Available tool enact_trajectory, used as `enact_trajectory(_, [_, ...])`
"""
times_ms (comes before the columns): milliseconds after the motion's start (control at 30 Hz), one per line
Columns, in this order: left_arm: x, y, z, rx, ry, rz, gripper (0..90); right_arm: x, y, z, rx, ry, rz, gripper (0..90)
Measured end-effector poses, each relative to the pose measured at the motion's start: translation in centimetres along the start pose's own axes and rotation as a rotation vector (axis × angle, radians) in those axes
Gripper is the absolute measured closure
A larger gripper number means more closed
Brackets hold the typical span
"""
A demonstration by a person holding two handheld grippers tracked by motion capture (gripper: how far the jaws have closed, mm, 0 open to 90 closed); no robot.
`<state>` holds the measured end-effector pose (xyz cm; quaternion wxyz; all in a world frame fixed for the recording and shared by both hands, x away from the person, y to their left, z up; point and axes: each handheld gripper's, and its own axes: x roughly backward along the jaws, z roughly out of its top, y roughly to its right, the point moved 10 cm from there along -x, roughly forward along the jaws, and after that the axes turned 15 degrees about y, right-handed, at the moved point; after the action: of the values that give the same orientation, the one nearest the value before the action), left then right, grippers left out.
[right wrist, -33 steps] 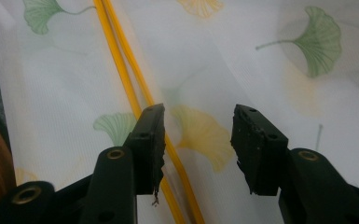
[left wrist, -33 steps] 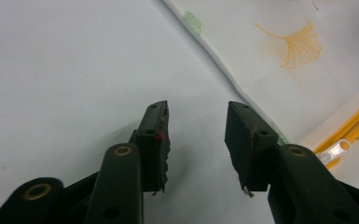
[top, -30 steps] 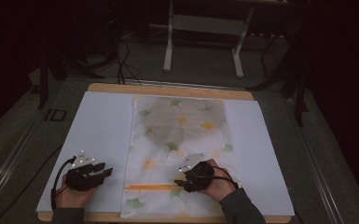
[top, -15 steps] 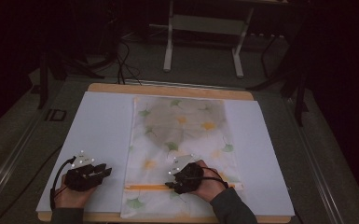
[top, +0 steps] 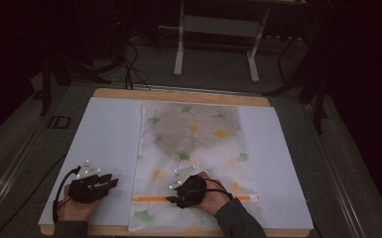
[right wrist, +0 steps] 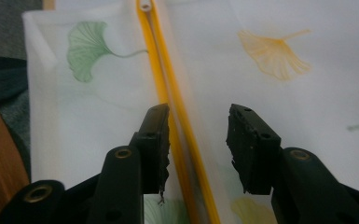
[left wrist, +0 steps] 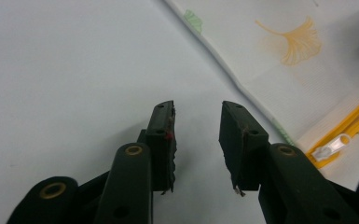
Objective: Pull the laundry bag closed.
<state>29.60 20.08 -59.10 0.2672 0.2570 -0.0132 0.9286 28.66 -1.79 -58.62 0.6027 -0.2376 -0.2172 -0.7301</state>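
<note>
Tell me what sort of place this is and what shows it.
Probably a lab or data-recording room, not a home: a dark room with cables on the floor, a metal stand behind, and a wooden table with a white sheet under a ginkgo-print zip bag.

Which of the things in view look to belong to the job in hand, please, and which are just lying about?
Job, as it looks:
leaf-print bag
yellow zipper
zipper pull
right gripper, open over the zipper
left gripper, open on the white sheet

Just about:
floor cables
metal stand
</note>
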Motion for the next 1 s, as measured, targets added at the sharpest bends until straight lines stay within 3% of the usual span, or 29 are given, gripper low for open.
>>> enact_trajectory(133, [0.0,0.0,0.0,0.000,-0.002,0.000,64.9,-0.6,-0.5,0.4,0.004,0.031,0.029,59.7])
enact_trajectory(467, [0.0,0.0,0.0,0.003,-0.004,-0.007,64.5,-2.2,-1.4,1.5,0.029,0.036,0.060,64.6])
enact_trajectory(1000, [0.0,0.0,0.0,0.000,-0.006,-0.005,63.9,-4.4,-2.4,2.9,0.075,0.043,0.074,70.4])
